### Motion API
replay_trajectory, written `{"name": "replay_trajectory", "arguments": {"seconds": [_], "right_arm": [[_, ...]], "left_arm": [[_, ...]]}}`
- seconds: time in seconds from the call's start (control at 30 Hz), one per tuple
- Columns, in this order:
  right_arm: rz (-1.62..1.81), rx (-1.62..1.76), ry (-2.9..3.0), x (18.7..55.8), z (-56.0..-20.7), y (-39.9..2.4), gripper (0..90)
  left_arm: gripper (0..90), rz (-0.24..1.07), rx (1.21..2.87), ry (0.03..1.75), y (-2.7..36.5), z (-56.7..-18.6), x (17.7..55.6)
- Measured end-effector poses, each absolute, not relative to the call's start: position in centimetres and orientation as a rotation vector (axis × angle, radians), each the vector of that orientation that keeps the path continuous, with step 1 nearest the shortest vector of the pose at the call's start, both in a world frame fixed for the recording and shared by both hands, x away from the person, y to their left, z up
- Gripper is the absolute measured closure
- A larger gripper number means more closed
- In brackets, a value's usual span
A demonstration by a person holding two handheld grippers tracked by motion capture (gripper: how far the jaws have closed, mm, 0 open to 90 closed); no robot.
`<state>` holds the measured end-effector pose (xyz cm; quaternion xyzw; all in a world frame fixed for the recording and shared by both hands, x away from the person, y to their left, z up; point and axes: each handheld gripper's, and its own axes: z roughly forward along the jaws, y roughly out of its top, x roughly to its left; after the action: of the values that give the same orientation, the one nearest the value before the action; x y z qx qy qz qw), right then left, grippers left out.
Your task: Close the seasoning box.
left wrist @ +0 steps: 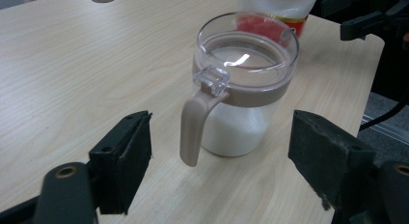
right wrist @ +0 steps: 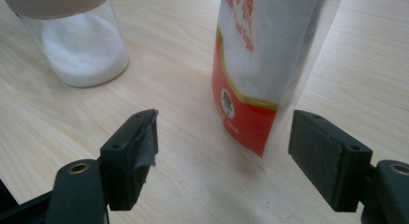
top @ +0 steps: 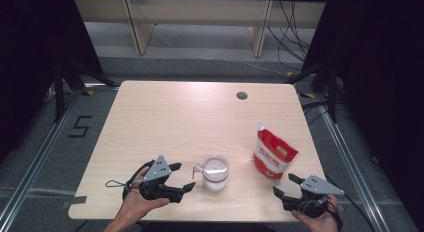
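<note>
A clear glass jar [top: 216, 173] with a beige collar, beige handle and clear lid stands near the table's front edge, part full of white sugar. Its handle [left wrist: 193, 125] points toward my left gripper [top: 182, 177], which is open just left of it with nothing between the jaws. A red and white stand-up sugar pouch [top: 272, 154] stands upright to the jar's right. My right gripper [top: 285, 184] is open a little in front of the pouch [right wrist: 260, 64], apart from it. The jar [right wrist: 79, 38] sits at the upper left of the right gripper view.
The light wood table [top: 190, 117] has a dark round grommet hole [top: 242, 95] near its far edge. Beyond the table are a grey floor, wooden furniture legs [top: 137, 27] and loose cables [top: 295, 27]. Black curtains hang at both sides.
</note>
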<state>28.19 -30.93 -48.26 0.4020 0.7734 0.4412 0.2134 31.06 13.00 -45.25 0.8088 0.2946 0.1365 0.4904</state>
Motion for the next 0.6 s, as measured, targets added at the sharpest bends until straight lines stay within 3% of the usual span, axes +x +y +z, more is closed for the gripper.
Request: {"name": "replay_trajectory", "arguments": {"seconds": [0.6], "right_arm": [[1.230, 1.143, 2.137, 28.0, -48.1, -31.1, 25.6]], "left_arm": [[17.3, 0.310, 1.984, 0.772, 14.4, -47.4, 29.9]]}}
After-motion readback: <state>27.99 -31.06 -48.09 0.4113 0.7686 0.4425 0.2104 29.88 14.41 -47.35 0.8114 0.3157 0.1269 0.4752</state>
